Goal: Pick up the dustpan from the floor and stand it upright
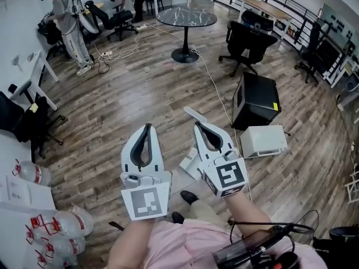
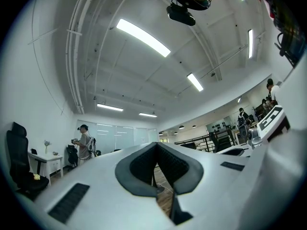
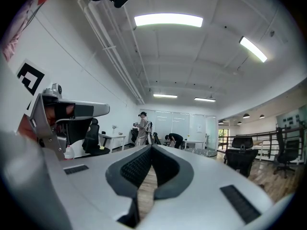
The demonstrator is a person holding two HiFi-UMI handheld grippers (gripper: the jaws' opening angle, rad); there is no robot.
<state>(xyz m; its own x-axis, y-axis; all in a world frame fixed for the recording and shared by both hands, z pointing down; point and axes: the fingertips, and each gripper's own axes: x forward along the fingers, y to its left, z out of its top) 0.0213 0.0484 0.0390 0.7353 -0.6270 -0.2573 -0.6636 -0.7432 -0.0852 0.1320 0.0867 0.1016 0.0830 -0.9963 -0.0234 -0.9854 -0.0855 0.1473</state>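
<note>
The white dustpan lies on the wooden floor just ahead of my feet. Its long handle points away from me, and the right gripper hides its middle. My left gripper is held above the floor to the dustpan's left, jaws shut with nothing between them. My right gripper hovers over the dustpan, also shut and holding nothing. Both gripper views look out across the room and ceiling. They show the closed left gripper and right gripper but no dustpan.
A black box and a white box stand on the floor to the right, with a white cable running past them. Further off are a round dark table and office chairs. Water bottles lie at the lower left. Two people work at the back.
</note>
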